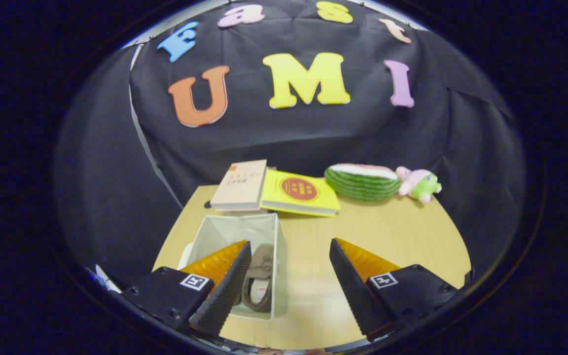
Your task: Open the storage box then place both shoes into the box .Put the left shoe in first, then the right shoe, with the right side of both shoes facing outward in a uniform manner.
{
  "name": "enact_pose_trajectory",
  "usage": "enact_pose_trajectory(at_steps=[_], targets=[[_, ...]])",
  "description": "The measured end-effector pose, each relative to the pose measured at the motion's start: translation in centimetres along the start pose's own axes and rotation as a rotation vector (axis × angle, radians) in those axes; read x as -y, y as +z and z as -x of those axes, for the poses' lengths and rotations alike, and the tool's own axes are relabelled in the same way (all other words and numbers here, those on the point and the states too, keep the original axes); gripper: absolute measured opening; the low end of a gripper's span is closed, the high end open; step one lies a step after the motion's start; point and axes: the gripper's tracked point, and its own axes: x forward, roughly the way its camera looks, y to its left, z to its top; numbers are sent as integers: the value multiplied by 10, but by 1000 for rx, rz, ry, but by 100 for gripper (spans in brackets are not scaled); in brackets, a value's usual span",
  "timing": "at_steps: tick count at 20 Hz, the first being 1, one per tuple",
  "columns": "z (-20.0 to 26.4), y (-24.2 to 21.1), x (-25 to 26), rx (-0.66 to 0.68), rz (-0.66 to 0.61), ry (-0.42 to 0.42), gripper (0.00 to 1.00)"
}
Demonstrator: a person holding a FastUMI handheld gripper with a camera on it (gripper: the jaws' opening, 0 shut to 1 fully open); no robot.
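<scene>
Above the table (402, 236), claw (289, 286) spread wide (holding nothing), shoe (259, 281) inside open storage box (234, 231)

Left finger (222, 286) covers the box's (244, 229) near-left corner; the shoe (259, 281) inside is partly hidden behind it, its left side out of sight.
</scene>
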Motion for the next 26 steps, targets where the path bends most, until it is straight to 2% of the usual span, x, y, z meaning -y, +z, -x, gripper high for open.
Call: enact_pose_trajectory(at_steps=[5, 9, 11, 15, 16, 19, 26], targets=[[58, 28, 16, 247, 44, -9, 100], [92, 34, 31, 395, 91, -67, 100], [109, 30, 27, 458, 103, -61, 100], [139, 21, 34, 523, 78, -72, 100], [158, 39, 43, 539, 68, -77, 100], [180, 45, 53, 589, 38, -86, 100], [180, 33, 56, 558, 17, -25, 100]])
